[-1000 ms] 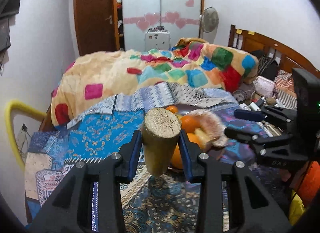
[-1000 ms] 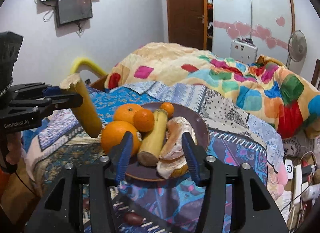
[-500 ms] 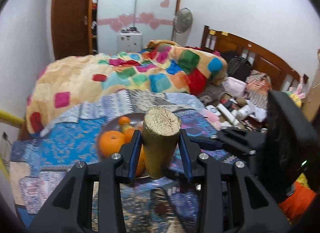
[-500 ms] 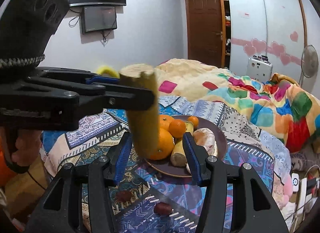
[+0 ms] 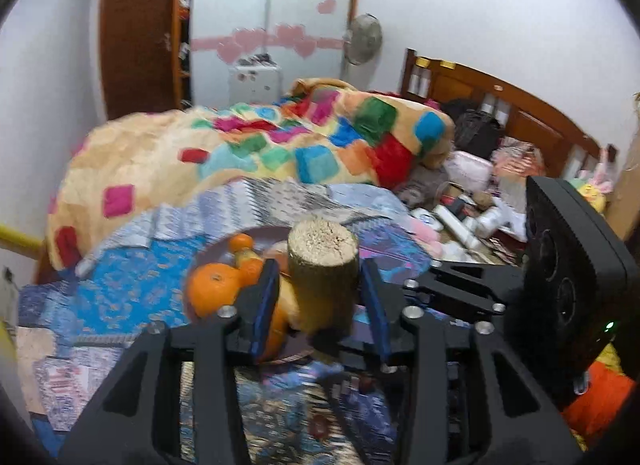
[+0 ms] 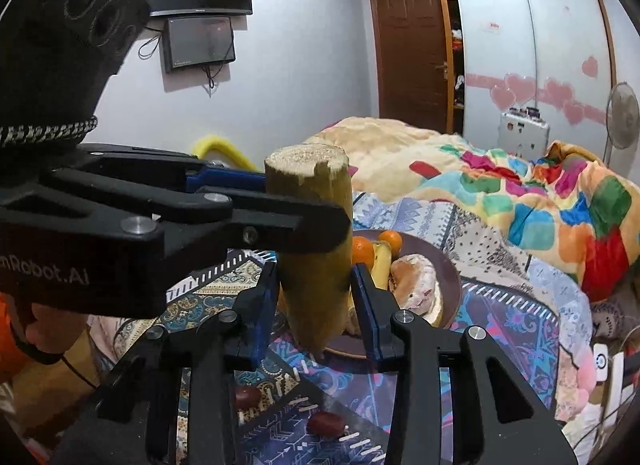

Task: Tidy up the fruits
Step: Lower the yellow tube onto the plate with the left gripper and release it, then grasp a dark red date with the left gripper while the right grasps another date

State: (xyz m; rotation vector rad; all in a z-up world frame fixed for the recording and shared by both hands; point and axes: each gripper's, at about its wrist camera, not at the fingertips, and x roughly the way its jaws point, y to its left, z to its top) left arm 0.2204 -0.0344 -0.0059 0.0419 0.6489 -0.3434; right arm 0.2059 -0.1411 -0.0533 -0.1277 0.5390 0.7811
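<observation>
Two grippers met over the patterned bedspread. The left gripper, its jaws spread slightly wider than the sugarcane piece, had the upright stalk between its blue pads with small gaps on each side. In the right wrist view the right gripper had its jaws parted around the lower end of the same stalk, whether touching could not be told. Behind it, a brown plate on the bed carried oranges, a banana and a peeled citrus. Two dark red fruits lay on the bedspread nearer the camera.
</observation>
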